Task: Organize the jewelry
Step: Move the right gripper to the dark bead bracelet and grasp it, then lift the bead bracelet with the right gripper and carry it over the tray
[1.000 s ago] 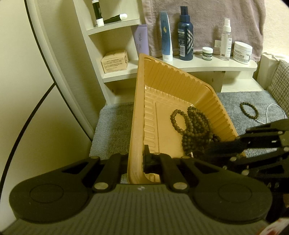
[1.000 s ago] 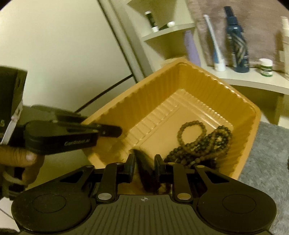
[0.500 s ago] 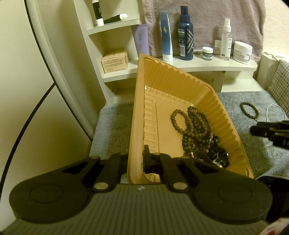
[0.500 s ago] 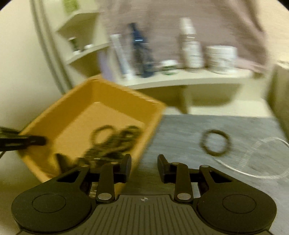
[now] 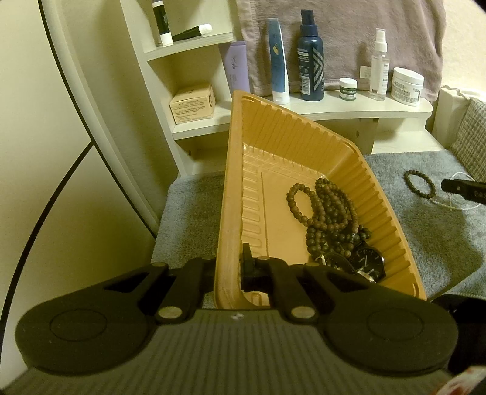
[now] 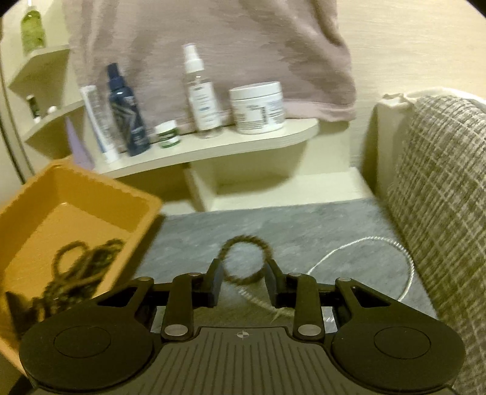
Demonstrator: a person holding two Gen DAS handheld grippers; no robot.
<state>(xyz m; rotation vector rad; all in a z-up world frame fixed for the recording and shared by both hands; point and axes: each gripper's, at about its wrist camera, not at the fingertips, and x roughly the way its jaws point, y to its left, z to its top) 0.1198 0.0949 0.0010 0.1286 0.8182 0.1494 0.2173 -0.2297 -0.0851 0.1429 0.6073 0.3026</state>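
Orange plastic fills the middle of your left wrist view: the ribbed tray (image 5: 303, 158) stands tilted, its left wall pinched between your left fingers (image 5: 246, 267), which are pressed tight on the rim at lower centre. Inside it, toward the lower right corner, lies a heap of brown bead bracelets (image 5: 328, 209) with a dark wristwatch (image 5: 366, 262) just below them, touching the beads. The tray sits over a grey mat (image 5: 425, 231) that covers the worktop.

Well apart from the tray, at the right of that view, a single bead bracelet (image 5: 419, 184) lies flat on the mat, and a thin white cord (image 5: 461, 206) loops beside it. The tip of your right gripper (image 5: 461, 190) pokes in from the right edge, near that bracelet.

In your right wrist view, which is blurred, your right fingers (image 6: 214, 282) stand spread at lower centre, one on each side of the lone bracelet (image 6: 243, 258); you cannot tell from the blur whether they touch it. The white cord (image 6: 364, 246) curves off to the right of it. The tray (image 6: 85, 212) shows at the left of that frame.

Behind everything, a pale shelf (image 5: 349, 109) carries a dark blue bottle (image 5: 310, 60), a blue tube (image 5: 278, 60), a clear spray bottle (image 5: 379, 65), a small green-labelled jar (image 5: 347, 88) and a white cream jar (image 5: 407, 86), with a mauve towel (image 5: 340, 27) hanging behind them.
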